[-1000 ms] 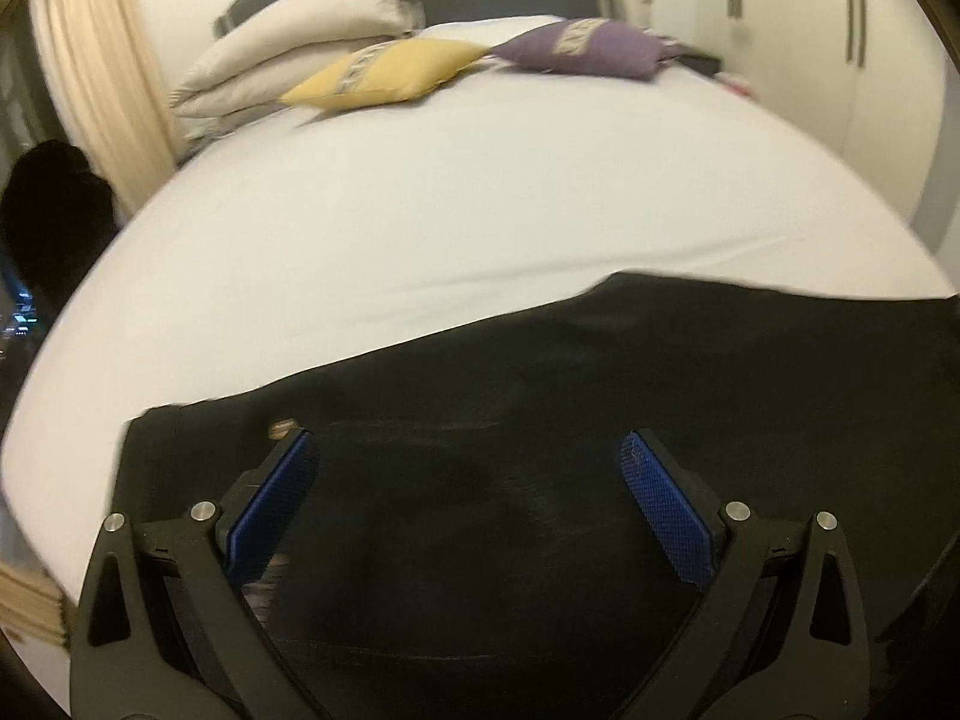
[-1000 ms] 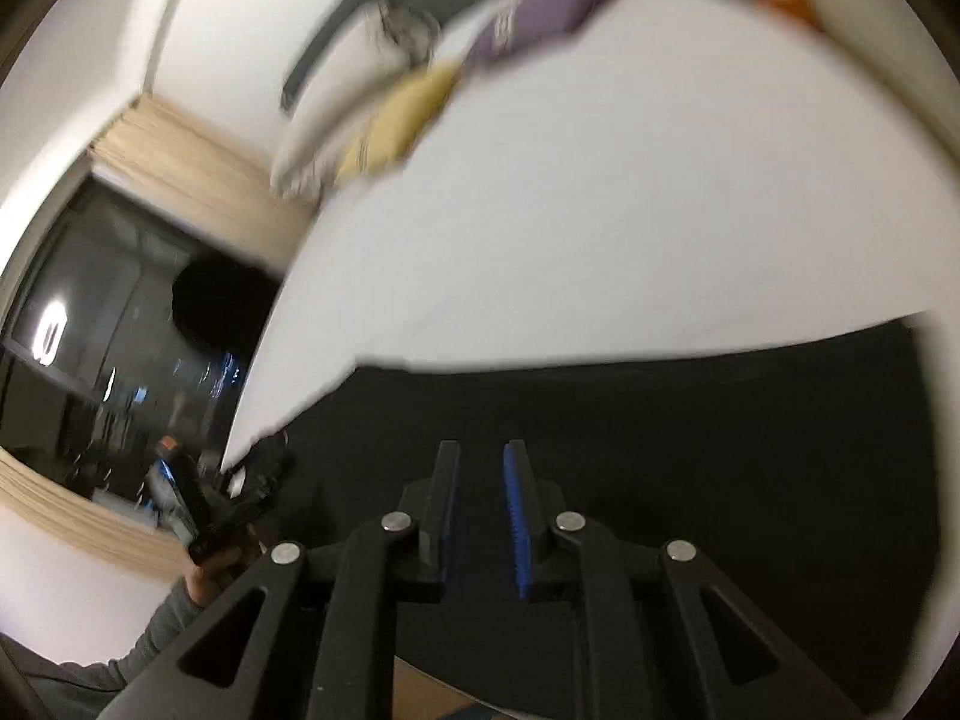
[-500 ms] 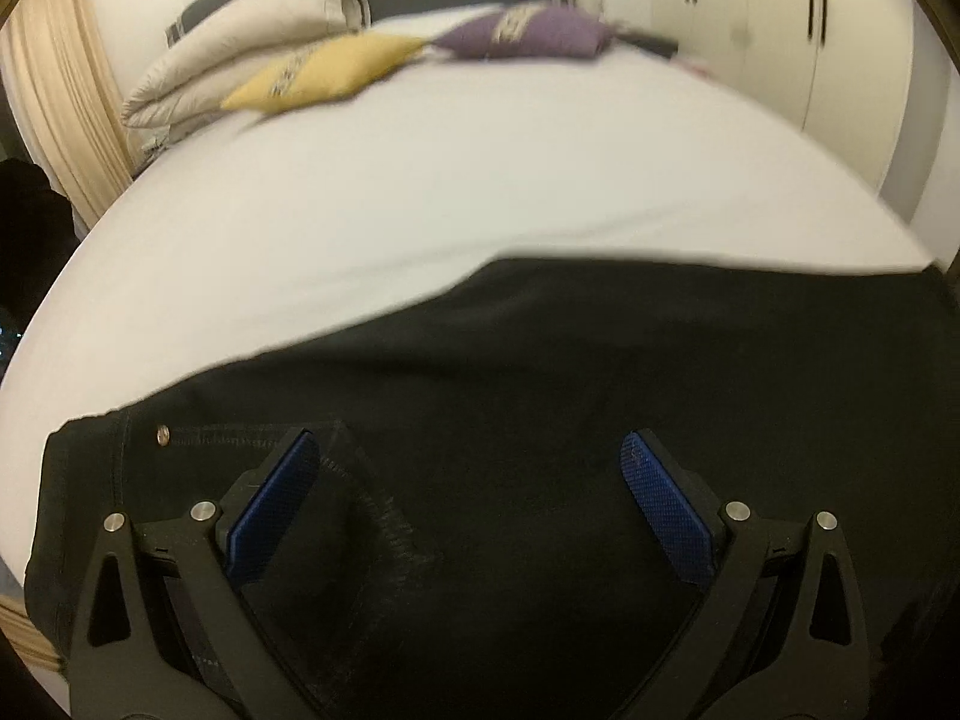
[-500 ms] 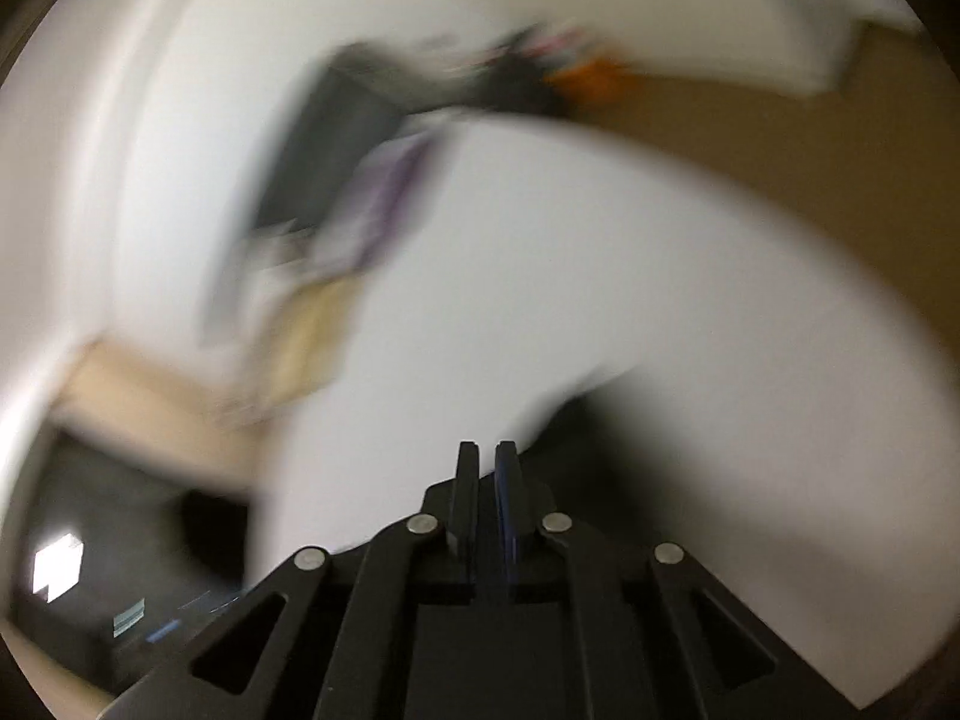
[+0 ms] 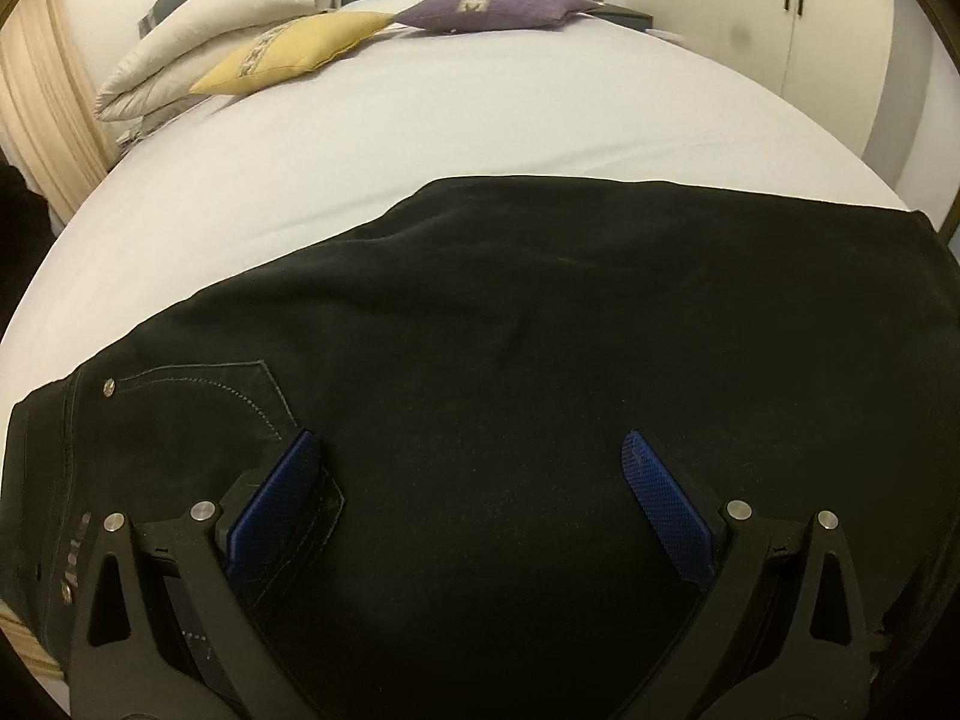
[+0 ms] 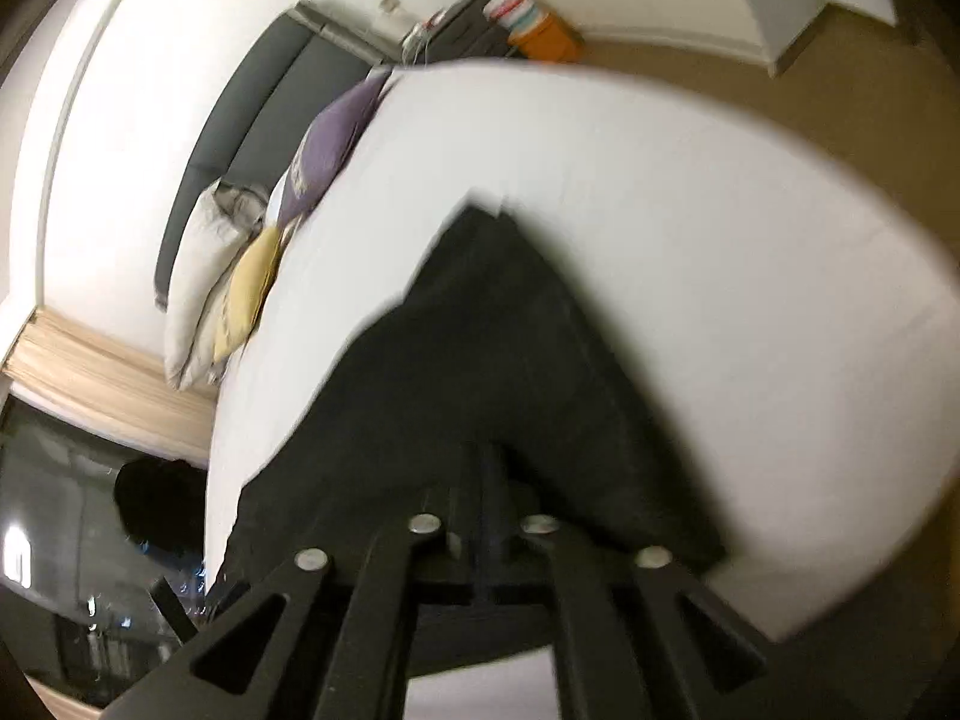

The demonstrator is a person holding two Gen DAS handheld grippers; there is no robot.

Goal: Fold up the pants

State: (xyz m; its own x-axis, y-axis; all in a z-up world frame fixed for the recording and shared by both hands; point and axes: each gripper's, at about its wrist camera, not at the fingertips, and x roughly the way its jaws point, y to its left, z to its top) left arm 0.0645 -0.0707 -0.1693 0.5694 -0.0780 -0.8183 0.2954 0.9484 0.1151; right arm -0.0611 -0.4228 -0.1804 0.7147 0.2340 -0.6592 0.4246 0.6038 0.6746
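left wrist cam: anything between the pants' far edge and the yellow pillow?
Nothing: only bare white sheet between the pants and the yellow pillow, in the left wrist view.

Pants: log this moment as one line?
pants: black, on bed | left tool: open over waist end | right tool: shut on pants, cloth lifted | fold: under way
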